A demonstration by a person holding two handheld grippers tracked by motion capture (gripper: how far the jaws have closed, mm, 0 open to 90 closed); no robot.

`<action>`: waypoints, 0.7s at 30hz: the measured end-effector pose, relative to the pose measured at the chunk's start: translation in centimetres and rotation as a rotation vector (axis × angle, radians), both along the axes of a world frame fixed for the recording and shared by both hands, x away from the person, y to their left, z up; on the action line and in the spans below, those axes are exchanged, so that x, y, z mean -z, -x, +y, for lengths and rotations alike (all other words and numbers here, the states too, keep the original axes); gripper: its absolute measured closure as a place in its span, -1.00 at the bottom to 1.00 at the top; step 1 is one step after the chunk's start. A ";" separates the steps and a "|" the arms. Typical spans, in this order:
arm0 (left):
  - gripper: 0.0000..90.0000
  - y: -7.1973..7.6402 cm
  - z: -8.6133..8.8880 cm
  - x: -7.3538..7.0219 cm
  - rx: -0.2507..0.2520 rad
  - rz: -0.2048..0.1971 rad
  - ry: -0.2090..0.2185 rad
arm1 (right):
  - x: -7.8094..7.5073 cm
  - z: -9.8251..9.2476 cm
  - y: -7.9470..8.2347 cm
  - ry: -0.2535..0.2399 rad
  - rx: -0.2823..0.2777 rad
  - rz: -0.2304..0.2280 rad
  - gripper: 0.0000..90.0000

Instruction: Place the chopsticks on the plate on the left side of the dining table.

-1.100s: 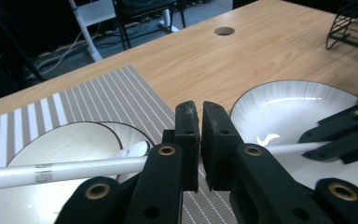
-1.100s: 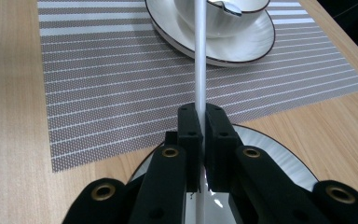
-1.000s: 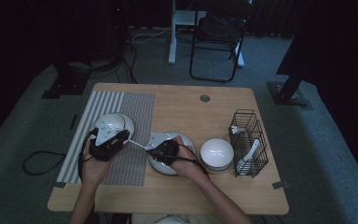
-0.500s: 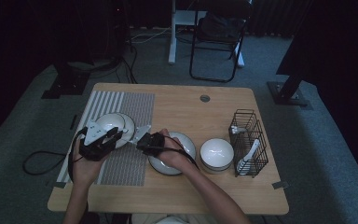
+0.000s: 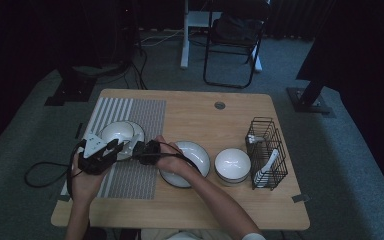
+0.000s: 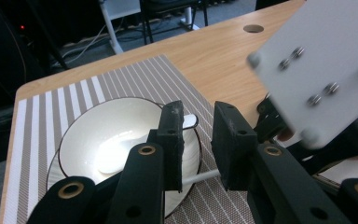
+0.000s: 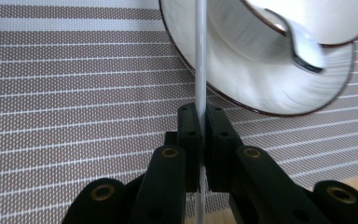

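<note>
A thin white stick (image 7: 200,56) runs straight up from my right gripper (image 7: 200,116), which is shut on it over the striped mat (image 5: 135,175). The same stick (image 6: 200,177) crosses the gap of my left gripper (image 6: 198,126). Those jaws have just been opening and their pads stand clear of the stick. In the high view the left gripper (image 5: 116,146) and right gripper (image 5: 136,148) meet tip to tip beside a white bowl (image 5: 117,131) on a plate. A white spoon (image 6: 189,121) lies in the bowl (image 6: 102,135), its handle over the rim.
To the right on the wooden table (image 5: 190,112) are an empty white plate (image 5: 195,152), a second white bowl (image 5: 232,165), and a black wire rack (image 5: 266,150) holding a white spoon. Cables trail off the table's left edge.
My right gripper has travelled left from above the empty plate to the mat beside the left gripper. The left hand has shifted slightly left.
</note>
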State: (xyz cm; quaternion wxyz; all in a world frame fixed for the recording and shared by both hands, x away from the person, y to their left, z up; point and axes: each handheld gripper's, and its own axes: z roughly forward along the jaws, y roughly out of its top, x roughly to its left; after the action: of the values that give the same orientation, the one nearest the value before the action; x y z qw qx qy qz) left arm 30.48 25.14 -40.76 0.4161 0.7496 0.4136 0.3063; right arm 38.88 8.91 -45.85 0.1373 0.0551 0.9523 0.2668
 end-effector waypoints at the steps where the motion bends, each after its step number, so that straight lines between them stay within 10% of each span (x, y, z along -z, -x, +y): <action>1: 0.65 0.0 0.0 0.1 0.002 0.003 0.003 | 0.0 0.0 0.0 0.000 0.000 0.000 0.92; 21: 0.63 0.1 1.3 0.9 -0.039 0.022 0.020 | 1.3 0.8 -1.8 0.014 0.042 0.020 0.64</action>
State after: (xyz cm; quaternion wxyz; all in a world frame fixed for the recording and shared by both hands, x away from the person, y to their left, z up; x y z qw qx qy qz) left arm 30.37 26.46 -41.61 0.4129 0.7406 0.4357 0.3019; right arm 40.64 9.70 -47.16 0.1338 0.0766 0.9541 0.2567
